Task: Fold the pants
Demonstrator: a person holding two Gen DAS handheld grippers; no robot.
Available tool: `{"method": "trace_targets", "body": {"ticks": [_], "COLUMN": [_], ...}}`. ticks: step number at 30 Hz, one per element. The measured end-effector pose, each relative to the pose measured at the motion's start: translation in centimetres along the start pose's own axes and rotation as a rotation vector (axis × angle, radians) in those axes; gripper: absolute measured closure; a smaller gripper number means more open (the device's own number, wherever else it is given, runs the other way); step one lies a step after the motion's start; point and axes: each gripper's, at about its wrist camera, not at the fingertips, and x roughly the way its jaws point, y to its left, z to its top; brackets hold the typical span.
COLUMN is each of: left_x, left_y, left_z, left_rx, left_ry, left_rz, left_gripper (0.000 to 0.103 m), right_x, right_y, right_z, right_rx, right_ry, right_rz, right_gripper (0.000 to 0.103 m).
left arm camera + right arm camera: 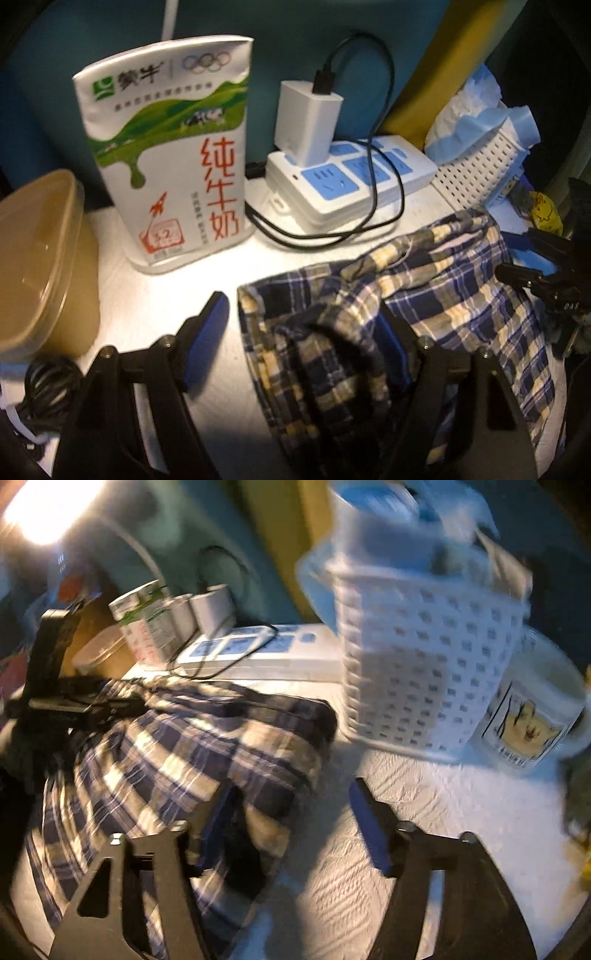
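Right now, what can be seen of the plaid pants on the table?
The plaid pants are thin woven cloth checked in navy, cream and grey, lying crumpled in a loose heap on the white table, not yet folded flat. Both grippers are open: the left gripper straddles one bunched edge, and the right gripper has one finger over the cloth. A black cable lies just behind the heap.

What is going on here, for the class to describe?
A person with a gripper in each hand is working on plaid pants bunched on a white table. Both the left gripper and the right gripper are open, each with cloth between its fingers. The pants are crumpled, not neatly folded. A milk carton, power strip and white basket crowd the back.
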Motion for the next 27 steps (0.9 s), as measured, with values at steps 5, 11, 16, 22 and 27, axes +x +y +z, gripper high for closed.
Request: {"method": "trace_targets", "body": {"ticks": [5,11,16,22,27], "left_x": [0.5,0.1,-3.0,-10.2,-18.0], "left_y": [-0.6,-1.8,-2.6,-4.1,-5.7], "left_z": [0.0,-0.2,-0.7,-1.6,-3.2], "left_rx": [0.023,0.031,0.027,0.037,0.059], "left_ry": [-0.025,-0.028,-0.095,-0.222,-0.361], "left_rz": [-0.007,-0.084,-0.103,-0.116,-0.111], "left_gripper": [0.029,0.076,0.082,0.082,0.082], "right_x": [1.3,2.2,-0.8,-8.4,-16.2], "right_y": [-0.3,0.2,2.7,6.7,11.6], "right_z": [1.2,2.3,2.0,2.3,2.2], "right_rx": [0.026,0.045,-0.016,-0.106,-0.207], "right_ry": [0.003,0.000,-0.076,-0.232,-0.385], "right_rz": [0.065,0.143,0.076,0.016,-0.036], "right_gripper": [0.023,0.077,0.086,0.086,0.086]}}
